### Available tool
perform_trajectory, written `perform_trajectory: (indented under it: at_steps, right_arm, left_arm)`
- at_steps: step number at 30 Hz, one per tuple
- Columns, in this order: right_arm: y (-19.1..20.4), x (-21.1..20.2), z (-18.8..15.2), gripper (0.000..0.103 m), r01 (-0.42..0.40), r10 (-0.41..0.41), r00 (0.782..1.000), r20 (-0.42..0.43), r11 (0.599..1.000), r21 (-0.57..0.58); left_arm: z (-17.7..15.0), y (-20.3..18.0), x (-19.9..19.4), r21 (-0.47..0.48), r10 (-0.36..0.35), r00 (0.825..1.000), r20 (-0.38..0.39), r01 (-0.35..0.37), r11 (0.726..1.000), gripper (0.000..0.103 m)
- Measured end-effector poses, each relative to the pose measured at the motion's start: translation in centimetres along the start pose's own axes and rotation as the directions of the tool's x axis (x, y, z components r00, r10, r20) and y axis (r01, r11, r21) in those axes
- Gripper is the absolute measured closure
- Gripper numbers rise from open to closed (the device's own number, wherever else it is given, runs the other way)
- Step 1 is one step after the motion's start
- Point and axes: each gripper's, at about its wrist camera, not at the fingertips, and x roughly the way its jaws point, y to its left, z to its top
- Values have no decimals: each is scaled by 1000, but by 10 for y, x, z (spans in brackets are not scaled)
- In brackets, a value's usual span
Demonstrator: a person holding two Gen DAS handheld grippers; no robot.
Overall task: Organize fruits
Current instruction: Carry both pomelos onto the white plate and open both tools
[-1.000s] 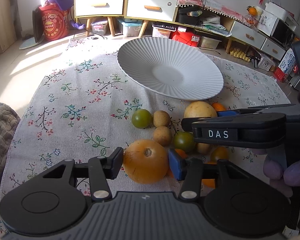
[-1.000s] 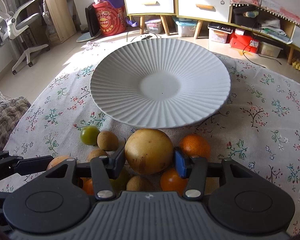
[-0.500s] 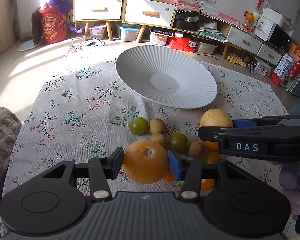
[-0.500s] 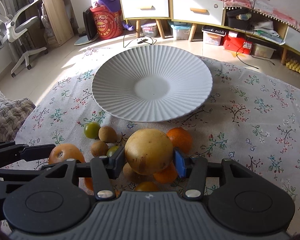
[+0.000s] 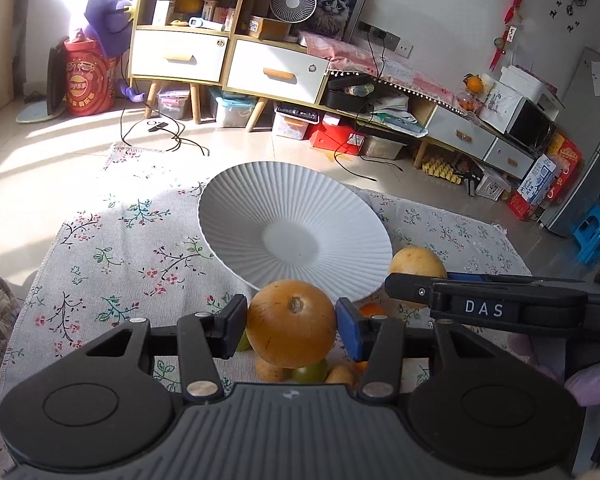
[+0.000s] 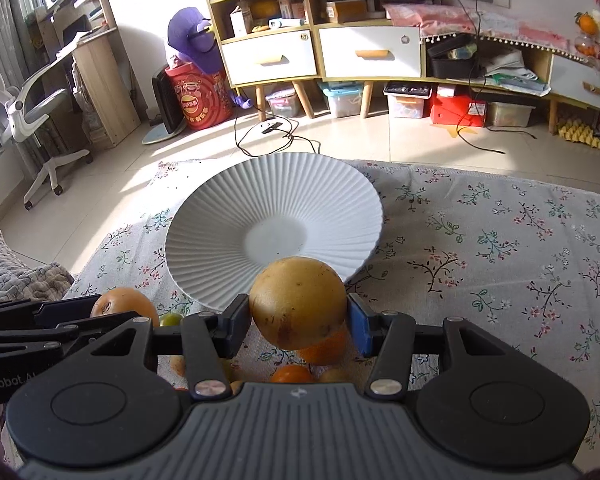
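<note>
My left gripper [image 5: 291, 332] clamps an orange fruit [image 5: 291, 323]; my right gripper [image 6: 298, 325] clamps a yellow-brown fruit [image 6: 298, 308]. Both are held above the small fruits [image 5: 308, 372] on the floral cloth [image 6: 500, 248]. Beyond sits the white ribbed plate [image 6: 220, 240].
</note>
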Motion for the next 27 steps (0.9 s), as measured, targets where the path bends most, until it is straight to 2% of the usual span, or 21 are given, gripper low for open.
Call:
perform_trajectory:
  at_steps: [6, 12, 18, 27]
  right_arm:
    - [-11, 8, 16, 55, -34, 32, 999, 32, 998, 53]
    - [-21, 21, 32, 55, -86, 83, 996, 46, 994, 65]
    - [-27, 33, 36, 55, -107, 109, 993, 54, 994, -33]
    - [-18, 60, 32, 55, -108, 109, 994, -4, 975, -194]
  left_arm:
    - [15, -4, 22, 46, -25, 1000, 2, 25, 999, 67]
    - [32, -8, 54, 154, -19, 999, 38, 13, 988, 67]
    - [41, 4, 85, 160, -41, 999, 22, 37, 986, 67]
    - [51, 16, 111, 131, -62, 998, 11, 59, 990, 67]
